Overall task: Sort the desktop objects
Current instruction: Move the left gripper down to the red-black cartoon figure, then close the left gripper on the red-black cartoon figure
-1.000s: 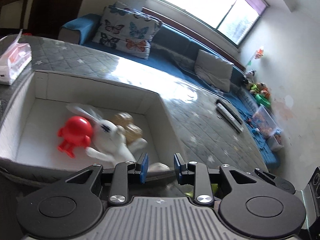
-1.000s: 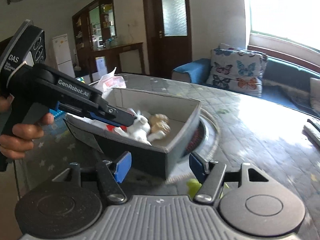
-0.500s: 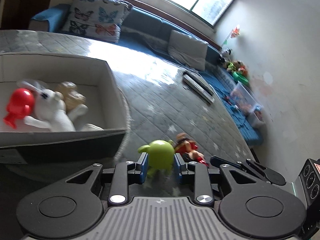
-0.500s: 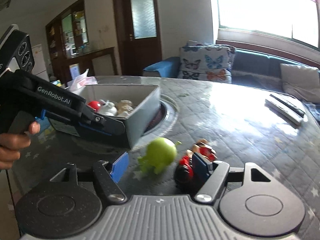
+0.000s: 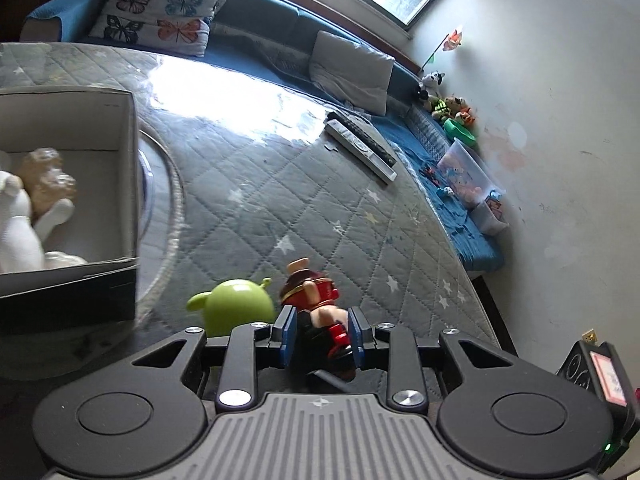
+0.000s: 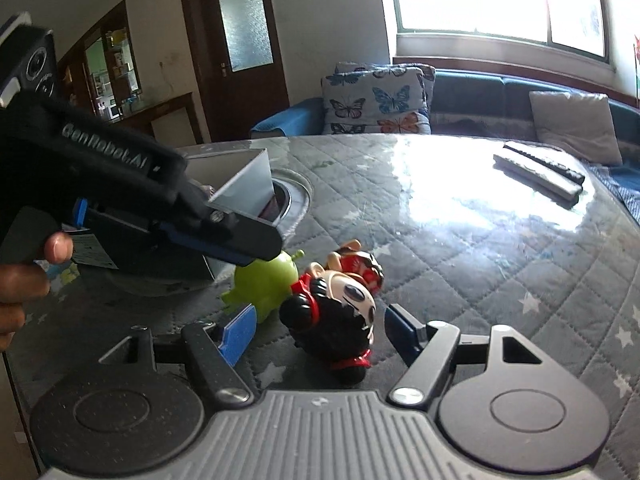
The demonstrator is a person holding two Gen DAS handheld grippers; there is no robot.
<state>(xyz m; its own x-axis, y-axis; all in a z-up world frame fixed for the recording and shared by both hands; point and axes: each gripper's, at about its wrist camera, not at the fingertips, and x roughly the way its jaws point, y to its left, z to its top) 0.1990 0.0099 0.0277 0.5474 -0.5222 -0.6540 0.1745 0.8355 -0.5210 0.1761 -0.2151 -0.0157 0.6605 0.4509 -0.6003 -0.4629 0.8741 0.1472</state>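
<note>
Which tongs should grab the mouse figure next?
Right, probably: the right tongs flank the mouse figure, open, at table level; the left tongs hang raised over the green toy.

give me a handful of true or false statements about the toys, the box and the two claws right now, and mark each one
1. The green toy lies on the table outside the box. True.
2. The box holds nothing. False: a white plush toy and a tan toy lie in it.
3. The right claw is shut tight on the green toy. False: its jaws are spread wide, around the mouse figure.
4. The left claw has its jaws either side of the mouse figure. True.
5. Two remote controls lie on the table beyond the toys. True.
6. The mouse figure is inside the box. False: it is on the table, beside the green toy.
</note>
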